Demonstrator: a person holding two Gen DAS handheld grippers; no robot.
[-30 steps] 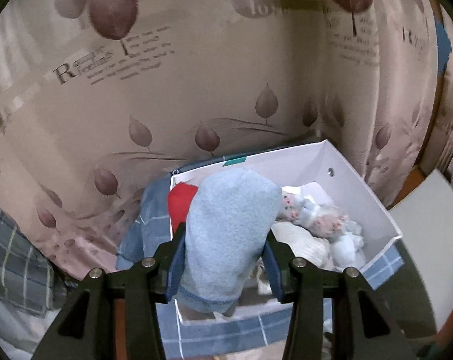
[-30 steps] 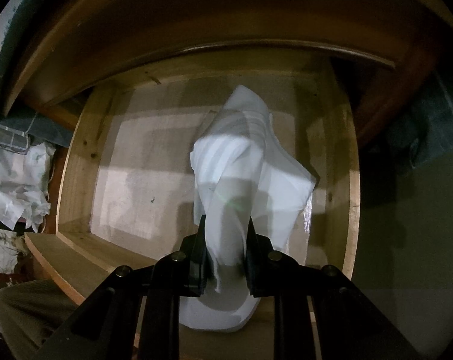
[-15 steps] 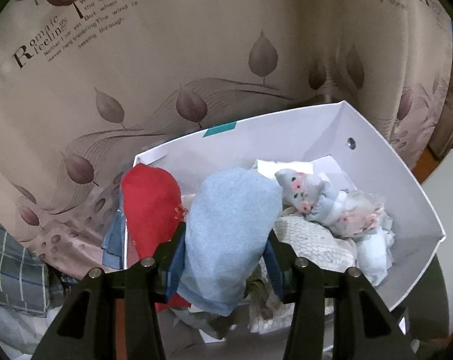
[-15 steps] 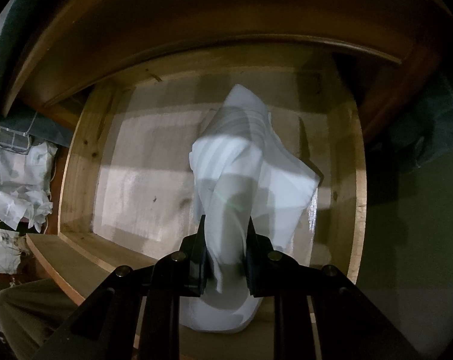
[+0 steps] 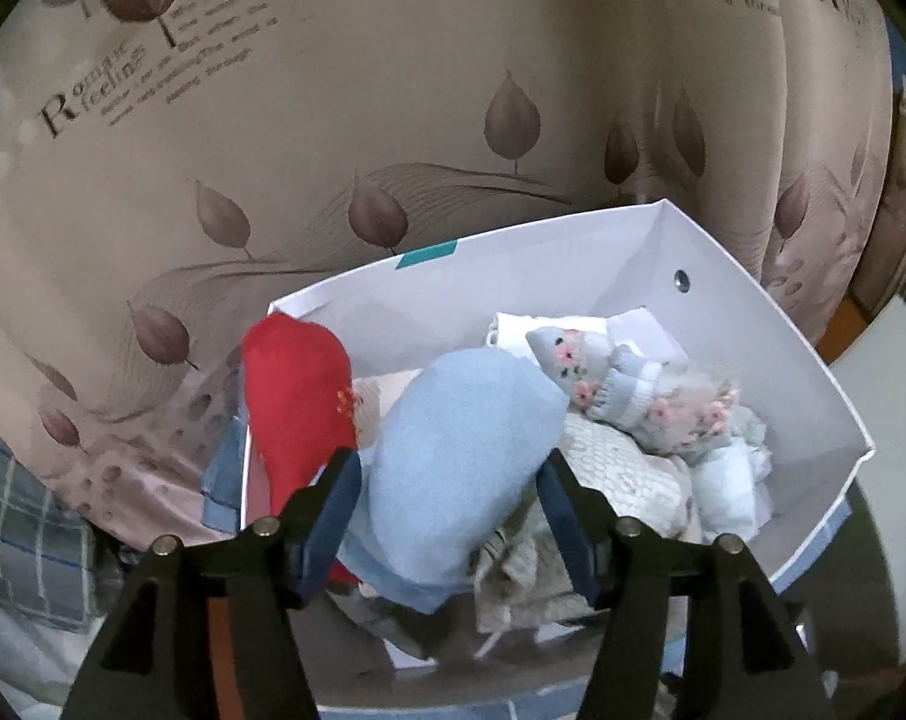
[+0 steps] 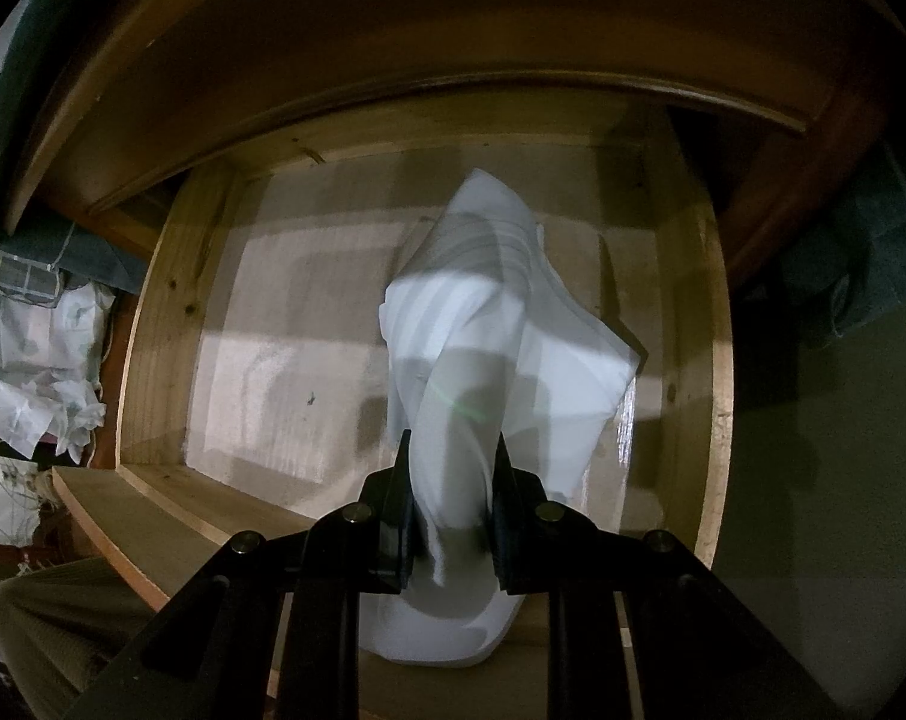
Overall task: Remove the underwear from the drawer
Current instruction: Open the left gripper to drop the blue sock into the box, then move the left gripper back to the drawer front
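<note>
the left hand-held gripper (image 5: 447, 510) has sunk toward the white box (image 5: 771, 324), jaws opening to drop the light blue underwear (image 5: 453, 456); the right hand-held gripper (image 6: 450, 498) pinches white underwear (image 6: 483, 312) above the wooden drawer (image 6: 159, 312).

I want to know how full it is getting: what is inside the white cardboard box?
The white cardboard box holds a red cloth, a floral grey bundle, cream patterned fabric and a light blue garment between the left gripper's opening jaws. The box floor is covered.

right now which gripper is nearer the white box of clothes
Left. The left gripper hangs over the white box; the right gripper is over the wooden drawer.
</note>
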